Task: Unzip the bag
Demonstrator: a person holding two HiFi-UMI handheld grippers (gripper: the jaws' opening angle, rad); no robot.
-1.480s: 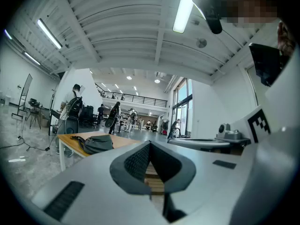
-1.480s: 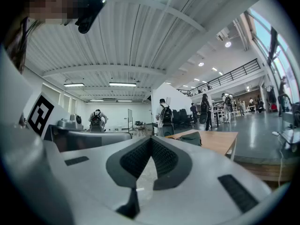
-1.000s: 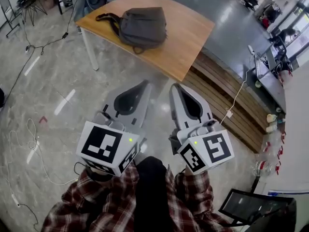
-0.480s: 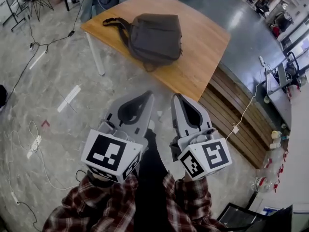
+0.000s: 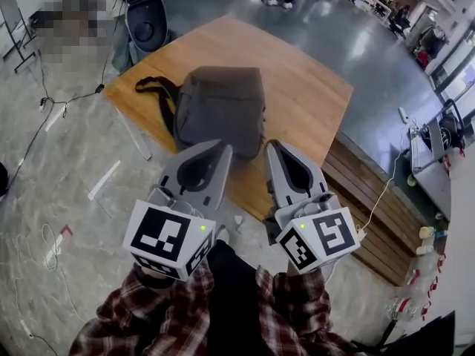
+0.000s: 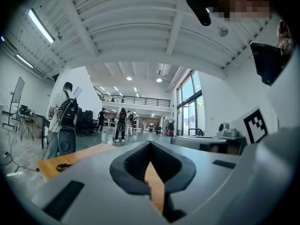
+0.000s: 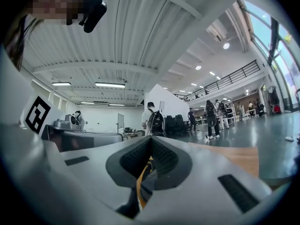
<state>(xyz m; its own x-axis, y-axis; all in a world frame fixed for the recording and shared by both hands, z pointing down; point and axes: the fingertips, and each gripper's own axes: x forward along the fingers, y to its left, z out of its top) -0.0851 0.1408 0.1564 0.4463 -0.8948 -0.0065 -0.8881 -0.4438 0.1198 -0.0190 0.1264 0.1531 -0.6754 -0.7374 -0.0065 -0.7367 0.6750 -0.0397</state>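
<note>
The left tool (image 5: 221, 148) and the right tool (image 5: 272, 146) have pale grey moulded shells around a dark, ribbed, teardrop-shaped lining. Each carries a white cube (image 5: 168, 237) printed with black square markers and lit by a small green light (image 5: 200, 228). The person wears red-and-dark plaid sleeves (image 5: 126, 319), with a dark garment (image 5: 234, 295) between them.

Grey bag (image 5: 220, 110) lies flat on wooden table (image 5: 312, 87), near its front edge; dark strap loops out leftward. Zip state indiscernible.
</note>
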